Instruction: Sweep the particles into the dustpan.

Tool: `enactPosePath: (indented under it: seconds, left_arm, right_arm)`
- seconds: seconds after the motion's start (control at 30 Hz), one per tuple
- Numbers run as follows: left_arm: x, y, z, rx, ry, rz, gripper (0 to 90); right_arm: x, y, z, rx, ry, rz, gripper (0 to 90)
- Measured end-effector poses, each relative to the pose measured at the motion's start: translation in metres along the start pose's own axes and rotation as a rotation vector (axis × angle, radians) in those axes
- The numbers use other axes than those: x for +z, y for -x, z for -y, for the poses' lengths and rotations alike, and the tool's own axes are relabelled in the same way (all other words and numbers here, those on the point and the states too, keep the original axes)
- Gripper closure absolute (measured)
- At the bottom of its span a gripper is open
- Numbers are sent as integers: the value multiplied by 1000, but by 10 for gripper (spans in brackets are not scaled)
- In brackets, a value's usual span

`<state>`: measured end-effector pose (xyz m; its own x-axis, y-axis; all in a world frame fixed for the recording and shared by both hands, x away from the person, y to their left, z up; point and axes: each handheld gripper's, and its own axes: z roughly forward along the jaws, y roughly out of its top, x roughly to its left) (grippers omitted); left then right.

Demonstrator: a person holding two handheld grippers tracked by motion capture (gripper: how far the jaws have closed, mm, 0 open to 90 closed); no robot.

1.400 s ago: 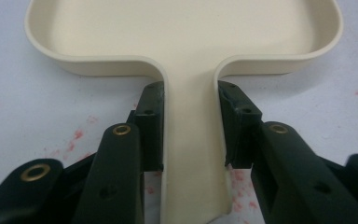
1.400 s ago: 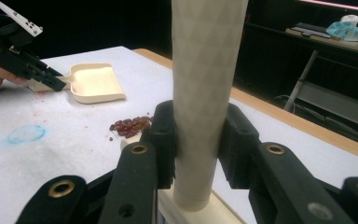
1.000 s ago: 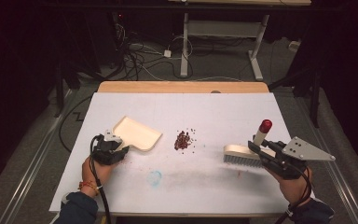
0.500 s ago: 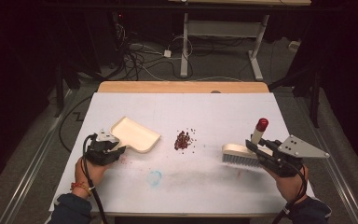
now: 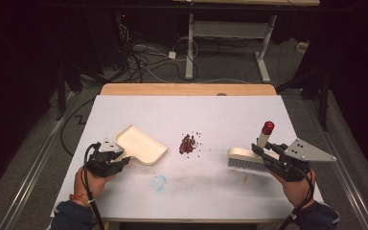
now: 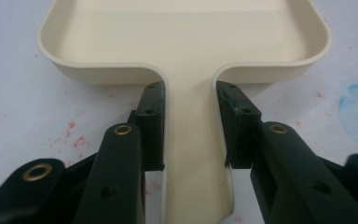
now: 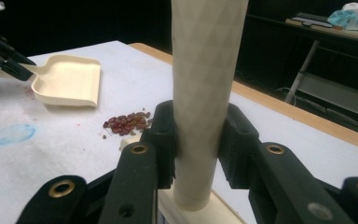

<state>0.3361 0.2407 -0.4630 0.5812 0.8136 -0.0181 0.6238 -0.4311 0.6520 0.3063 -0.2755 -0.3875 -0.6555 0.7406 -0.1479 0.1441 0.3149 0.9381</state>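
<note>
Right tool (image 5: 263, 149) clamps the brush (image 5: 247, 158) handle at frame right; left tool (image 5: 120, 154) grips the dustpan (image 5: 141, 144) handle, left of centre. Beans (image 5: 188, 143) sit unswept mid-worktop (image 5: 230, 115) between them, so the sweeping looks yet to begin.

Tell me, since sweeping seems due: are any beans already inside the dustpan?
No, the dustpan is bare inside; the beans lie heaped on the table.
</note>
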Motion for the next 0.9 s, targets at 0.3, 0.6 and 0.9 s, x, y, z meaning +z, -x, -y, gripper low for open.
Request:
enactPosePath:
  seconds: [0.3, 0.6, 0.9]
  left_arm:
    - [-7, 15, 3, 37, -13, 39, 639]
    - [-13, 31, 11, 65, -29, 67, 639]
    - [-8, 44, 11, 99, -50, 90, 638]
  right_arm:
    - [1, 2, -1, 11, 8, 3, 705]
    - [2, 0, -1, 5, 6, -7, 705]
    - [17, 7, -4, 22, 9, 16, 705]
